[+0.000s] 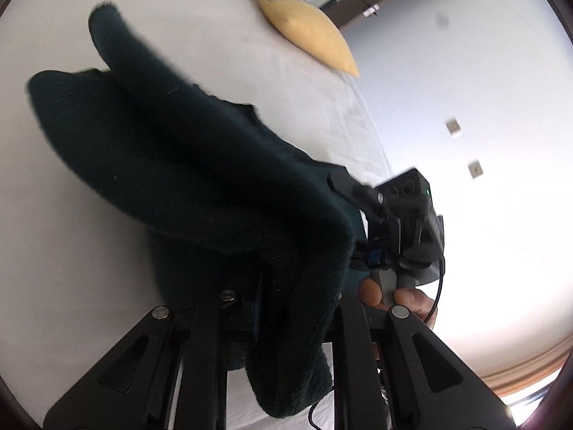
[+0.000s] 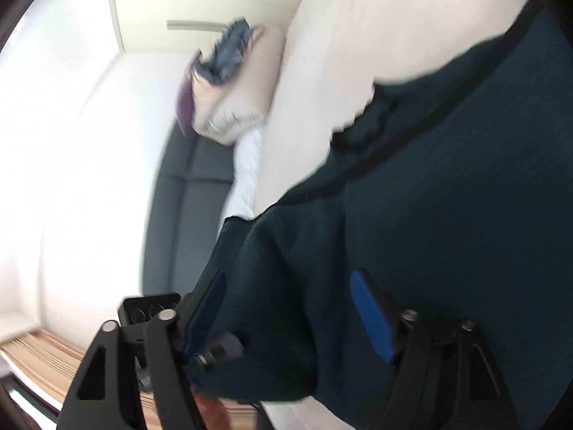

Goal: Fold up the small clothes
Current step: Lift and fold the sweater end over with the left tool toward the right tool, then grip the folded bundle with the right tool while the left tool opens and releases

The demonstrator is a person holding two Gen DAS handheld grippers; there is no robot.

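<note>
Garment (image 1: pixel 172 150) was dark green, sheet (image 1: pixel 250 57) white, pillow (image 1: pixel 308 28) mustard yellow, right gripper (image 2: pixel 290 319) black with blue ribbed pads (image 2: pixel 372 319).

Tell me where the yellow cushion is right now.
In the left wrist view, the yellow cushion lies at the top, on the white bed, beyond the dark green garment.

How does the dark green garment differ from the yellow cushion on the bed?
The garment is dark green and fuzzy; the cushion is mustard yellow and smooth. The garment hangs bunched at the left gripper; the cushion lies flat, untouched. Both are over the white bed.
</note>
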